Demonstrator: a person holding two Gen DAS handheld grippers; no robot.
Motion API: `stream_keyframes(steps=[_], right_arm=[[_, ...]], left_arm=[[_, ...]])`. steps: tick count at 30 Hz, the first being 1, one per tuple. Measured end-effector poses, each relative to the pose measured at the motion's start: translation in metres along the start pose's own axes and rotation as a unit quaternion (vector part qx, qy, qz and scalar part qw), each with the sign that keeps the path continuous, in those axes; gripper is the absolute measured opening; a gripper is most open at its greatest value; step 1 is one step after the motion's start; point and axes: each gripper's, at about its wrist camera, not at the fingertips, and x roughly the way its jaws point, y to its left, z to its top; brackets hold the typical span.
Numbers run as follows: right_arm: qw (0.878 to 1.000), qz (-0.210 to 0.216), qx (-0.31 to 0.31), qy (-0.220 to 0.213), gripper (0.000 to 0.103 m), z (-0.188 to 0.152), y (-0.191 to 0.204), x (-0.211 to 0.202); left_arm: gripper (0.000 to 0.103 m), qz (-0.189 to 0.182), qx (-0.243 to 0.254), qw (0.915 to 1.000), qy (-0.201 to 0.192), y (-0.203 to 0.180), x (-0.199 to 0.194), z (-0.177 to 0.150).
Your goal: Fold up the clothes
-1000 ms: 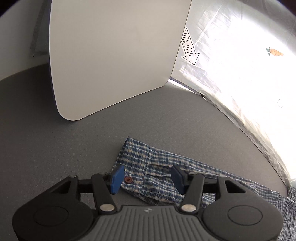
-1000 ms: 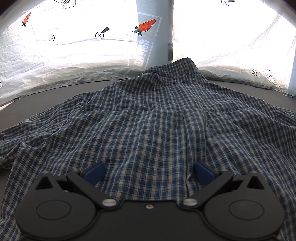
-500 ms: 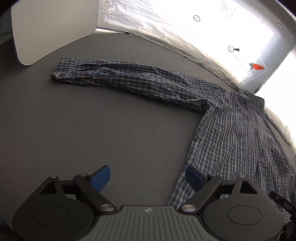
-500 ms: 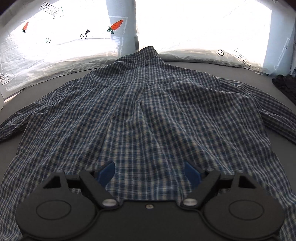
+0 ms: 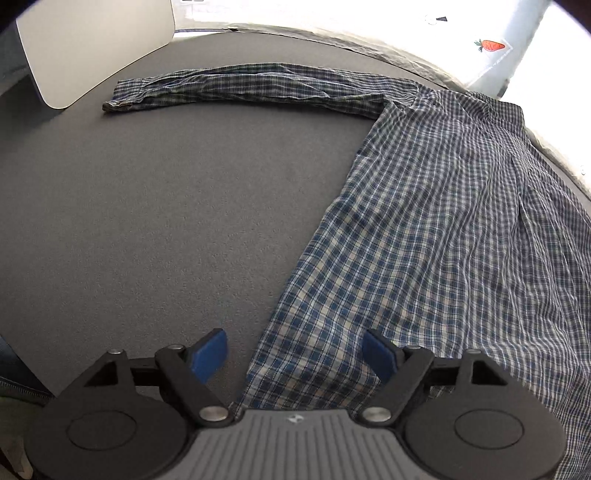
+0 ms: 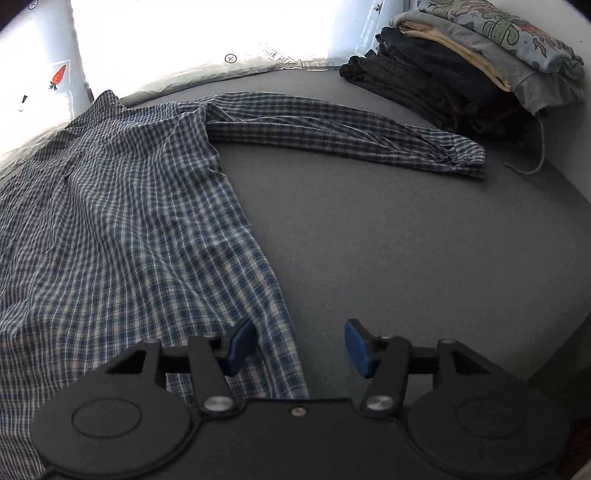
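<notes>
Shirt (image 5: 424,229) hem corners between both grippers' closing jaws

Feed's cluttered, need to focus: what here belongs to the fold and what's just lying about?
In the job: shirt, left gripper and right gripper, jaws closing over its bottom corners.
Lying about: clothes stack, white board, carrot sheet.

Left wrist view: mounted behind the left gripper (image 5: 295,356), angled steeply down, close over the shirt (image 5: 436,236) at its left side seam, facing the far left sleeve (image 5: 251,86) and a white board (image 5: 99,44). Right wrist view: behind the right gripper (image 6: 301,349), likewise tilted down and close, over the right seam, facing the right sleeve (image 6: 343,129) and a clothes stack (image 6: 472,62). Shared: shirt body, grey table (image 5: 147,206), bright sheet (image 6: 207,33) behind.
</notes>
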Motion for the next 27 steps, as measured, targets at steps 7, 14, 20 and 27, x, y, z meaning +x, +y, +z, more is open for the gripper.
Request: stream_keyframes(steps=[7,14,20,27], right_arm=[[1.0,-0.003,-0.024,0.016,0.001,-0.002,0.002,-0.009],[0.998,-0.056,-0.041,-0.007,0.037,0.012,0.004,-0.016],[0.997,-0.01,-0.06,-0.051,0.057,0.049,0.05,-0.013],[0.994,0.094,-0.042,-0.023,0.087,0.068,0.133,0.016]], left_arm=[[0.002,0.033,-0.02,0.9992,0.006,-0.001,-0.007,-0.01],[0.017,0.01,-0.054,0.9985,0.007,0.016,-0.013,-0.014],[0.081,-0.02,-0.124,0.9919,-0.017,0.043,-0.016,0.014],[0.093,-0.024,-0.202,0.9789,-0.024,0.082,0.0,0.062]])
